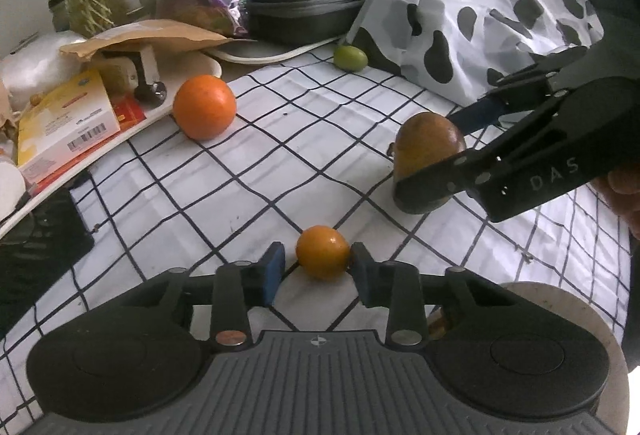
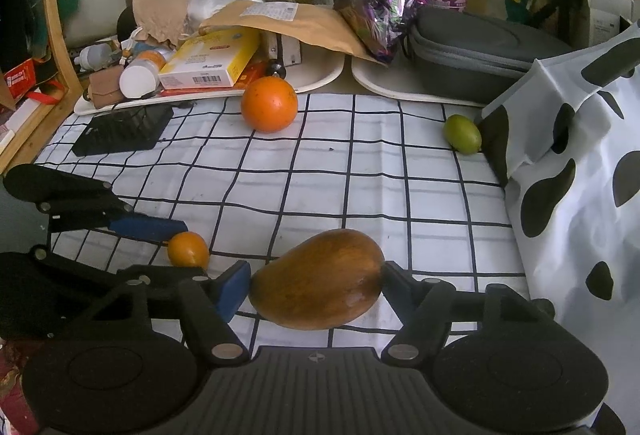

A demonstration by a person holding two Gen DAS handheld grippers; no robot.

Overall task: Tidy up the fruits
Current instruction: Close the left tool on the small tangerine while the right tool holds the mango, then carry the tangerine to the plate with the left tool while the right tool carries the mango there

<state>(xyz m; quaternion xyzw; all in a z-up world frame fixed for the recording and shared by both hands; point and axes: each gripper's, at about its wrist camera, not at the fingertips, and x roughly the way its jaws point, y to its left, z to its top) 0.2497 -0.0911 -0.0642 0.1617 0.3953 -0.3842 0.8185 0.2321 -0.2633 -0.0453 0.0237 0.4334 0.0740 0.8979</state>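
My left gripper [image 1: 318, 267] straddles a small orange fruit [image 1: 323, 252] on the checked cloth; its right pad touches the fruit, its left pad stands a little apart. The same fruit shows in the right wrist view [image 2: 188, 249]. My right gripper [image 2: 316, 285] is shut on a brown mango [image 2: 320, 279], which rests on the cloth; it also shows in the left wrist view [image 1: 428, 155]. A large orange [image 1: 204, 106] [image 2: 269, 104] lies near the far edge. A small green fruit [image 1: 351, 57] [image 2: 462, 134] sits by the spotted bag.
A cow-spotted bag [image 2: 580, 171] stands at the right. White trays [image 2: 224, 95] with boxes, a brown envelope and a grey case [image 2: 480, 55] line the back. A black device [image 2: 122, 131] lies at the left. A round pale board [image 1: 568, 315] sits under my left gripper.
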